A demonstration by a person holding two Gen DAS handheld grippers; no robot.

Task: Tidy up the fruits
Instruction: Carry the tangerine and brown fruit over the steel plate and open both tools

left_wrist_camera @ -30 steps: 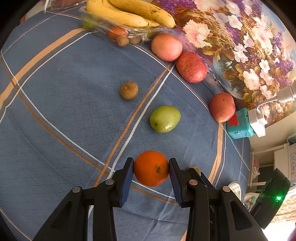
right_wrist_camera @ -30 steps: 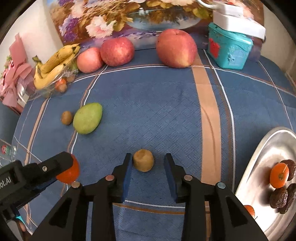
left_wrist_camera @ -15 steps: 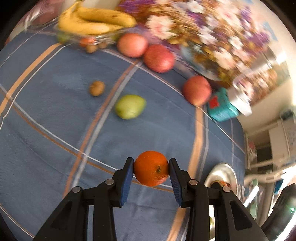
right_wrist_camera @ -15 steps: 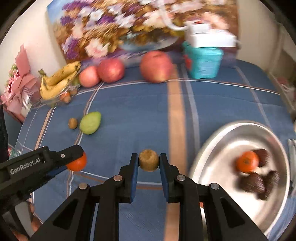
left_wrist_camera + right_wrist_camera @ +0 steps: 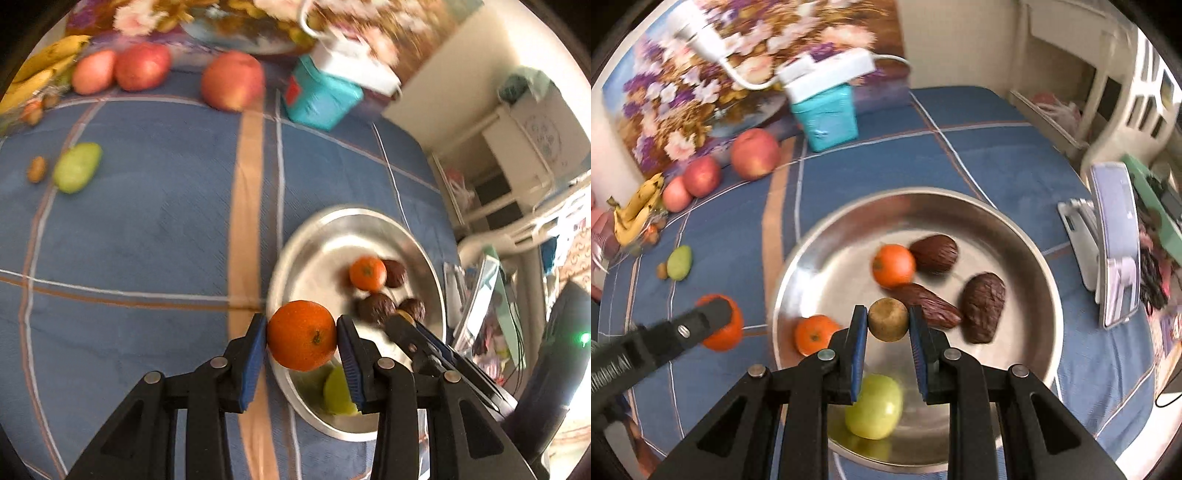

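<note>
My left gripper [image 5: 301, 345] is shut on a large orange [image 5: 301, 334] and holds it over the left rim of a steel plate [image 5: 295, 251]. My right gripper [image 5: 888, 326] is shut on a small brown kiwi [image 5: 888, 319] and holds it above the middle of the same plate [image 5: 1027, 236]. The plate holds two small oranges [image 5: 894, 266], a green fruit [image 5: 875, 406] and three dark brown fruits [image 5: 982, 306]. The left gripper with its orange [image 5: 720, 326] shows at the left of the right wrist view.
On the blue tablecloth lie a green mango [image 5: 77, 168], a small brown fruit [image 5: 36, 169], three red apples [image 5: 232, 81] and bananas [image 5: 33, 77] at the back. A teal box [image 5: 317, 96] stands by a flower picture. A phone stand [image 5: 1112, 243] is right of the plate.
Both grippers have carried their fruit to the right, from over the cloth to over the steel plate. The right gripper closed on the kiwi at the start.
</note>
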